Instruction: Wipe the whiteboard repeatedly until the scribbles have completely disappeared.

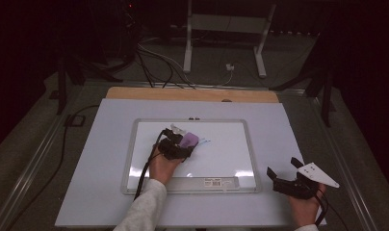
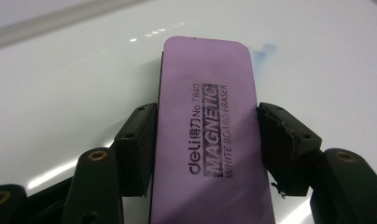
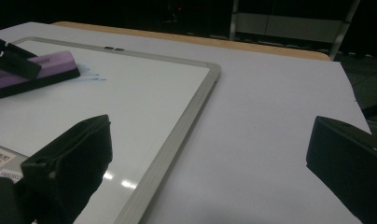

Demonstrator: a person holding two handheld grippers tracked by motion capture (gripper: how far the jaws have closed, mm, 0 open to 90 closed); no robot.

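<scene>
Left gripper (image 1: 179,144) over the middle of the whiteboard (image 1: 135,159), clamped on the eraser (image 1: 188,140). In the left gripper view, the two black jaws pressed against the long sides of the eraser (image 2: 210,135), pads touching its purple top edge on both flanks. Printed on the purple face: "deli No.7840 MAGNETIC WHITE BOARD ERASER". Dark underside lying flat on the white surface of the whiteboard (image 2: 74,84). Just past the far right corner of the eraser, a faint blue smear (image 2: 266,49) on the board, also visible beside the eraser in the high view as thin pale strokes (image 1: 204,142). Left hand (image 1: 161,166) wrapped round the gripper body, pale sleeve (image 1: 142,207) coming in from the bottom edge, black cable (image 1: 144,168) trailing back along the forearm.

Right gripper (image 1: 286,175) off the board, near the right front corner of the table (image 1: 86,183), jaws wide apart with nothing between them. Grey three-cornered plate (image 1: 317,174) on top. In the right gripper view, the two jaws standing far apart at the bottom corners, the board's grey frame (image 3: 177,135) running between them, bare table (image 3: 270,140) beyond. Farther off at upper left in that view, the eraser (image 3: 42,70) with the left gripper's jaw across it, blue marks (image 3: 91,74) just beside.

Whiteboard lying flat, sticker (image 1: 216,182) on its near rail.
</scene>
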